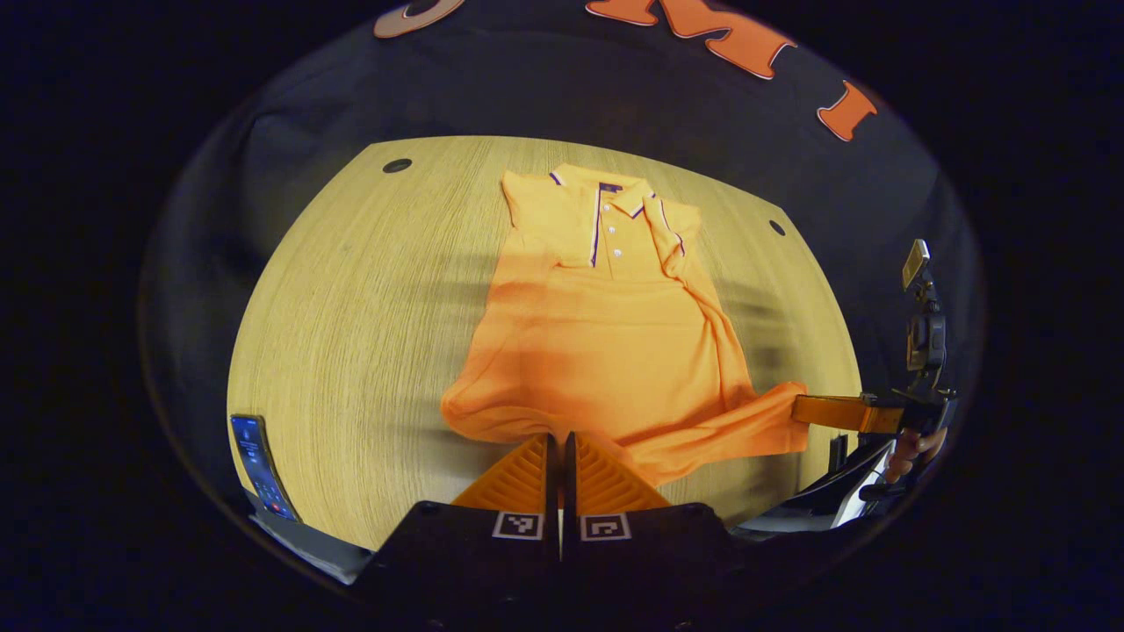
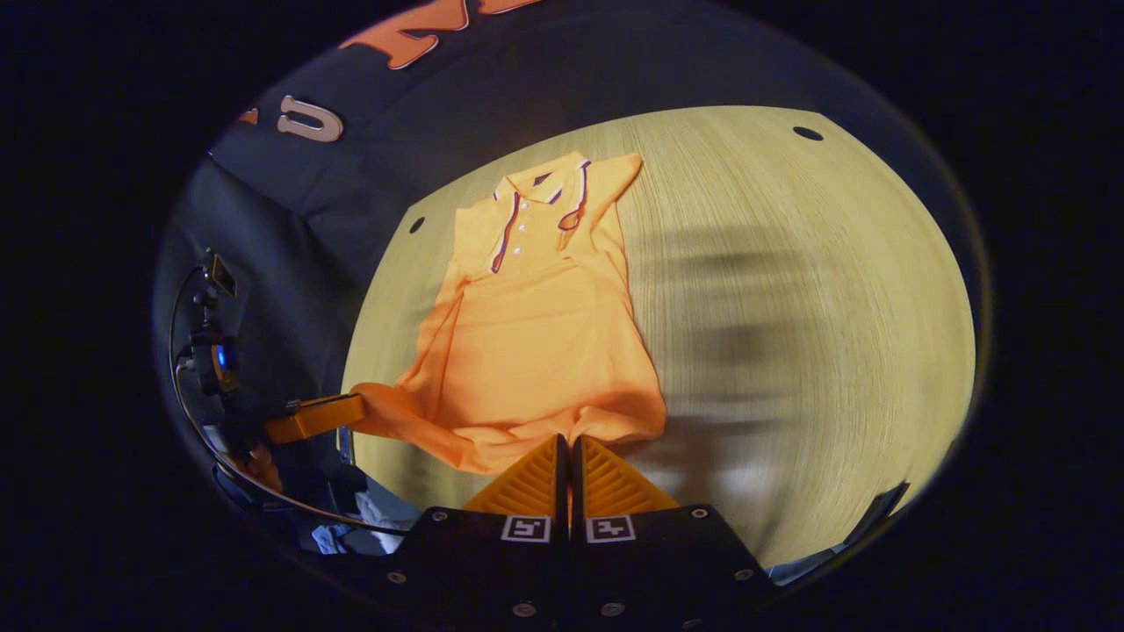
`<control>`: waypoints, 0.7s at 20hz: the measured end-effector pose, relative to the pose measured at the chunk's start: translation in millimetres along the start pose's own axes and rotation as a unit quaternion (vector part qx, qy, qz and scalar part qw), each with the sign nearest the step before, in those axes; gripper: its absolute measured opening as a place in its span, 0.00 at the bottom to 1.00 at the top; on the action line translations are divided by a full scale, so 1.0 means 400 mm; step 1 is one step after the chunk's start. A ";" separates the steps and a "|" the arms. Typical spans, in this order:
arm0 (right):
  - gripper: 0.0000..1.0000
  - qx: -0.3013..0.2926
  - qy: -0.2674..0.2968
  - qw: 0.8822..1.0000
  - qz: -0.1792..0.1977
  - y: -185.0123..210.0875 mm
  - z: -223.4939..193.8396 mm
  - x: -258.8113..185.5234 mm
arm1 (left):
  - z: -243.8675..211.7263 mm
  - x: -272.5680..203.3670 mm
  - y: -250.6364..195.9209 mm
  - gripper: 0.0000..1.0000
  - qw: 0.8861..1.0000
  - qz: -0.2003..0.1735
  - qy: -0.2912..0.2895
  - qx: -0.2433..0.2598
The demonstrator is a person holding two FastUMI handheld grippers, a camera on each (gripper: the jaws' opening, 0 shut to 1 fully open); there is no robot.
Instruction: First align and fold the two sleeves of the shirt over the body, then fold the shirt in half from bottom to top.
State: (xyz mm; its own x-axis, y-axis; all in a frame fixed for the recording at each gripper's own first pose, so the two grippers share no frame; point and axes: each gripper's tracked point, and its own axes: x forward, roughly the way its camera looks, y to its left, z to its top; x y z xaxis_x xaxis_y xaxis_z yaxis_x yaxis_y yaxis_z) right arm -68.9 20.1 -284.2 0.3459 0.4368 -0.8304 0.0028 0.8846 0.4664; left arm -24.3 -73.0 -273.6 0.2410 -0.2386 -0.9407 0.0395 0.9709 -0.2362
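Shirt (image 1: 597, 333) lay flat and face up on the wooden table (image 1: 369, 298), collar (image 1: 606, 197) toward the far edge and hem nearest the person. Both sleeves looked already folded in over the body, so the work in hand appeared to be the bottom-to-top fold. In the left gripper view the left gripper (image 1: 562, 452) had its fingers drawn together with only a thin slit between them, pinching the hem at one bottom corner. In the right gripper view the right gripper (image 2: 569, 456) was closed just as narrowly on the hem at the other bottom corner. Each view also caught the other gripper farther off at the side, nipping its corner of cloth. A phone (image 1: 259, 465) sat on the table near the front edge, well apart from the shirt.

The risk from here was mostly an uneven lift: if one corner rose or travelled ahead of the other, the hem would land skewed across the chest. A shallow pinch could let the fabric slip free partway. Dragging the cloth rather than carrying it might also pull the tucked sleeves back out, undoing the earlier folds
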 end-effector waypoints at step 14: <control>0.01 0.016 -0.077 0.996 -0.041 0.004 0.388 0.046 | 0.442 0.112 0.021 0.01 0.996 -0.045 -0.054 0.052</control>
State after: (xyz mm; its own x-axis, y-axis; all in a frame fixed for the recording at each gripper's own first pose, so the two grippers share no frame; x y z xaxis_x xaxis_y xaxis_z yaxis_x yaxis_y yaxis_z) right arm 83.3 4.1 -251.5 0.4834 0.3314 -0.8102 0.0656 0.9092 0.4111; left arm 158.3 -72.2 -274.8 0.3355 -0.3269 -0.8835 0.1639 0.9438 -0.2870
